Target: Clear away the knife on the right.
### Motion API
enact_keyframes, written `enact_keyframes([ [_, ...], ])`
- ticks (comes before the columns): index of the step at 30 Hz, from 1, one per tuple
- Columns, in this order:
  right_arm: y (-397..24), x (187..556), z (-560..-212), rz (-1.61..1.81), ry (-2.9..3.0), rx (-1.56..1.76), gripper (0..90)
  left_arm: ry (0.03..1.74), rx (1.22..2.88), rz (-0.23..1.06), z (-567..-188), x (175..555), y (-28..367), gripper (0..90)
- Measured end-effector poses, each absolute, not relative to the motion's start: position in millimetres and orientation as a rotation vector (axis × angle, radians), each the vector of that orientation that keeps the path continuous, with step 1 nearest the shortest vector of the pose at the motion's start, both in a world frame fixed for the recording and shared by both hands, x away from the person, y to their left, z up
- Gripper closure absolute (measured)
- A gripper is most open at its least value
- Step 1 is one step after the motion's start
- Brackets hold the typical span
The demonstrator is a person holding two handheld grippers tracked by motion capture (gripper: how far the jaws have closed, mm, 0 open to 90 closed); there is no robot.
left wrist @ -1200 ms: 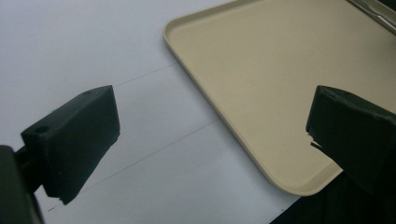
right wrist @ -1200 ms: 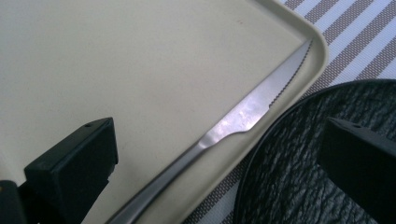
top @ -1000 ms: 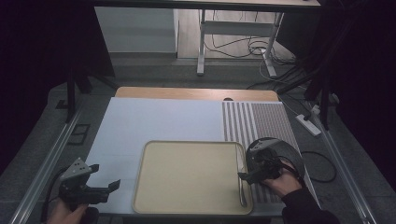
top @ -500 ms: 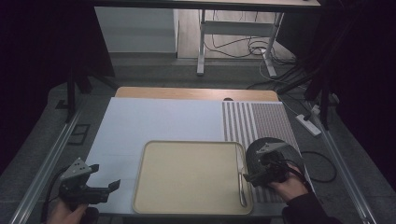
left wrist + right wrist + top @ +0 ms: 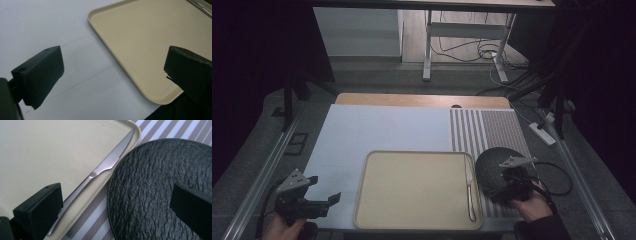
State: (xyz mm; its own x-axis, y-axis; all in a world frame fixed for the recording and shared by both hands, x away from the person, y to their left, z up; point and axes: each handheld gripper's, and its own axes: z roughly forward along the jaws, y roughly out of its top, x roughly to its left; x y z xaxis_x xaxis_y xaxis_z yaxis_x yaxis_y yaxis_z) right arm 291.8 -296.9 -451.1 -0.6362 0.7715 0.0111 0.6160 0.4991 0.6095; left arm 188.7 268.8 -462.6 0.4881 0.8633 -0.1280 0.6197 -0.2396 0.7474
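Note:
A beige tray (image 5: 412, 190) lies at the table's near middle, with a steel knife (image 5: 469, 192) along the inside of its right rim. To its right a black textured plate (image 5: 492, 167) rests on a striped mat (image 5: 492, 130). My right gripper (image 5: 501, 191) hovers open over the plate's near edge; in its own view the knife (image 5: 105, 166) and the tray rim (image 5: 50, 152) lie to the left, and the plate (image 5: 155, 190) sits between the jaws of the gripper (image 5: 117, 202). My left gripper (image 5: 329, 202) stands open at the tray's near left corner (image 5: 150, 37), its jaws (image 5: 112, 72) holding nothing.
A white sheet (image 5: 377, 130) covers the table's left and middle. A wooden strip (image 5: 422, 100) runs along the far edge. Metal rails (image 5: 262, 175) flank the table. Cables and a power strip (image 5: 544, 132) lie on the floor at the right.
My right gripper has drawn slightly back and to the right over the black plate. The left gripper has stayed put.

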Motion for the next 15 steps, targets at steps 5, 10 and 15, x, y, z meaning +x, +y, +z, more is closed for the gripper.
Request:
enact_keyframes([
  [5,-305.1,286.4,-450.0,0.859,2.446,1.207,0.0,1.225,1.967,0.402,-462.6,188.8,268.5,2.2],
  [10,-313.1,280.5,-449.2,0.874,2.413,1.237,0.0,1.225,1.968,0.402,-462.6,188.8,268.4,2.2],
  [15,-319.4,275.9,-447.1,0.904,2.383,1.265,0.0,1.226,1.969,0.402,-462.6,189.0,268.4,2.4],
])
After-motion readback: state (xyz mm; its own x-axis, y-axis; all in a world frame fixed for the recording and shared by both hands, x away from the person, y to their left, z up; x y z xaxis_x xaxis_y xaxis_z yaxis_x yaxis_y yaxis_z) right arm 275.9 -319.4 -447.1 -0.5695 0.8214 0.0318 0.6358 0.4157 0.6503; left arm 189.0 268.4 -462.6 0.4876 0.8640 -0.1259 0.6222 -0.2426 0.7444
